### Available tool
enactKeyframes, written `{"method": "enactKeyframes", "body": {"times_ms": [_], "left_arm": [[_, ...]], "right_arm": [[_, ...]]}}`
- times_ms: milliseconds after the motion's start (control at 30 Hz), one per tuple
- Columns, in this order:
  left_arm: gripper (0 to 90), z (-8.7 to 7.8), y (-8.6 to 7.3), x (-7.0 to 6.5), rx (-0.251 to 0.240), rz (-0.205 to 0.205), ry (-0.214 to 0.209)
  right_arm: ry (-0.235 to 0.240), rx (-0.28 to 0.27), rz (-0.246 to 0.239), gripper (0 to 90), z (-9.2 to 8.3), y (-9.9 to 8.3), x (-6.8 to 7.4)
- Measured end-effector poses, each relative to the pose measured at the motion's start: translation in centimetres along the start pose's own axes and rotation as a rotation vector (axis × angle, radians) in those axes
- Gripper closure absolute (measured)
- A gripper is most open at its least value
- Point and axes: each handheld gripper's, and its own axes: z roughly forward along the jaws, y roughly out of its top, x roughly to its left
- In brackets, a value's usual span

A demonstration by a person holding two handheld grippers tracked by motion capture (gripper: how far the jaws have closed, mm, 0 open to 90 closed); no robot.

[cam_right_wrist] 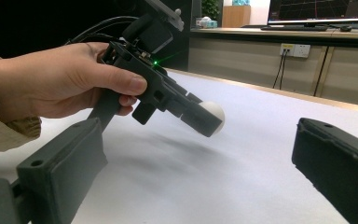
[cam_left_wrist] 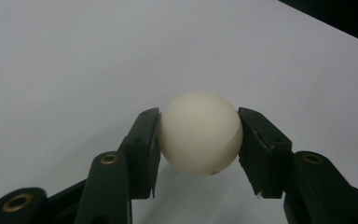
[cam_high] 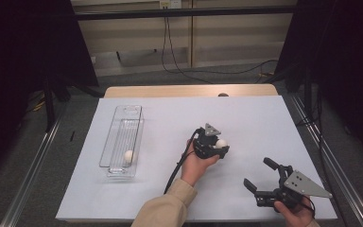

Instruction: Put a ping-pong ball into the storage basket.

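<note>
- High view: the left gripper (cam_high: 216,145) holds the white ball (cam_high: 221,143) above the table (cam_high: 246,118) — the clear tray (cam_high: 123,124), with a second ball (cam_high: 129,155) inside, lies well apart toward the person's left.
- Left gripper view: the jaws clamp the ball (cam_left_wrist: 200,133) on opposite sides; it is smooth, round and matte, with no long axis.
- Right gripper (cam_high: 260,176): jaws spread wide, nothing between them — farther from the tray.

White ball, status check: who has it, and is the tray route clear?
Left gripper shut on white ball, lifted off the sheet. Right gripper open, empty, near edge. Clear tray holds a second ball. Nothing between.
</note>
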Motion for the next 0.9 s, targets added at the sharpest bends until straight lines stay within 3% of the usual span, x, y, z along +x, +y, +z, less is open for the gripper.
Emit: {"method": "enactKeyframes", "body": {"times_ms": [900], "left_arm": [[51.1, -1.7, -0.1, 1.2, -0.017, -0.016, 0.025]], "right_arm": [[0.002, 0.001, 0.000, 1.8, 0.0, 0.0, 0.0]]}}
